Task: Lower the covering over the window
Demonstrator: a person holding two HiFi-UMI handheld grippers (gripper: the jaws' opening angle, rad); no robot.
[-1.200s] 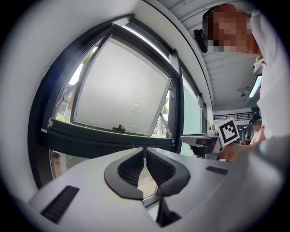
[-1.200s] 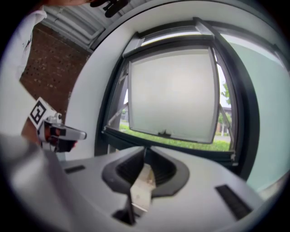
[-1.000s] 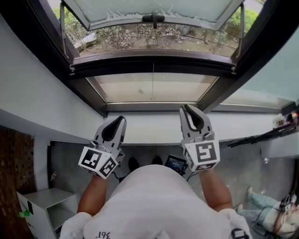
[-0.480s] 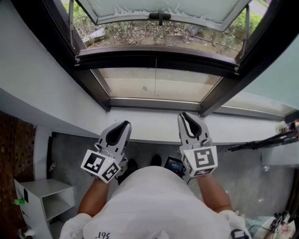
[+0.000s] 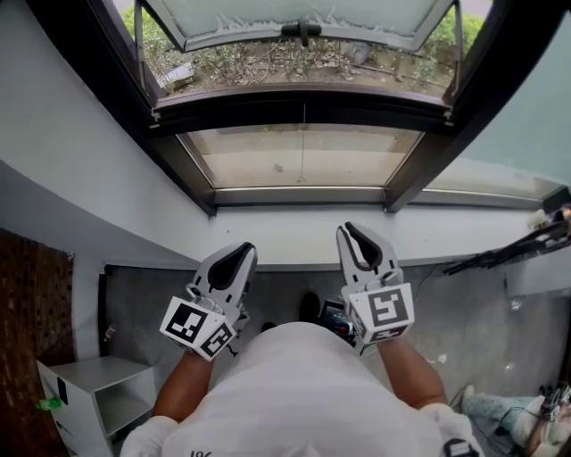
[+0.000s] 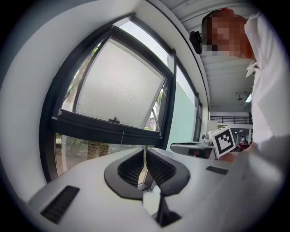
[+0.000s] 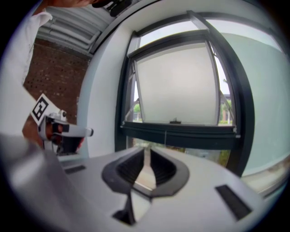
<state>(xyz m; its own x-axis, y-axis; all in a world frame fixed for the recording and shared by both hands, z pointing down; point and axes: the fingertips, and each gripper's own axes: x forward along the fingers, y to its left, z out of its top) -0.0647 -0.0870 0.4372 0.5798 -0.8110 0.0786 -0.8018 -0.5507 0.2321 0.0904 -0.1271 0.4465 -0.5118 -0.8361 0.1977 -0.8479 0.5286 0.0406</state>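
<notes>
Window (image 5: pixel 303 156) at twelve o'clock in the head view, dark-framed, set in a white wall. Top sash (image 5: pixel 303 16) of frosted glass tilted outward, open, with a black handle at its lower edge. Clear lower pane beneath, closed. Greenery (image 5: pixel 241 64) visible through the gap under the sash. Thin pale line down the middle of the crossbar and lower pane; cord or seam, cannot tell.

Left gripper (image 5: pixel 241 250) at seven o'clock, pointing toward the window. Jaws clenched, only a hairline slit between the ribbed pads, nothing grasped. Right gripper (image 5: pixel 352 230) at five o'clock, pointing the same way. Jaws clenched at the tips, a narrow wedge of light lower down between the pads, nothing in them. Both held side by side in the air, near the white ledge (image 5: pixel 294 241) below the window, well apart from the glass.

Seen in both gripper views: open sash straight ahead above the jaw tips, dark crossbar under it.

White shirt (image 5: pixel 303 393) at six o'clock. White shelf unit (image 5: pixel 89 384) at eight o'clock, brick wall (image 5: pixel 36 294) at nine o'clock.
</notes>
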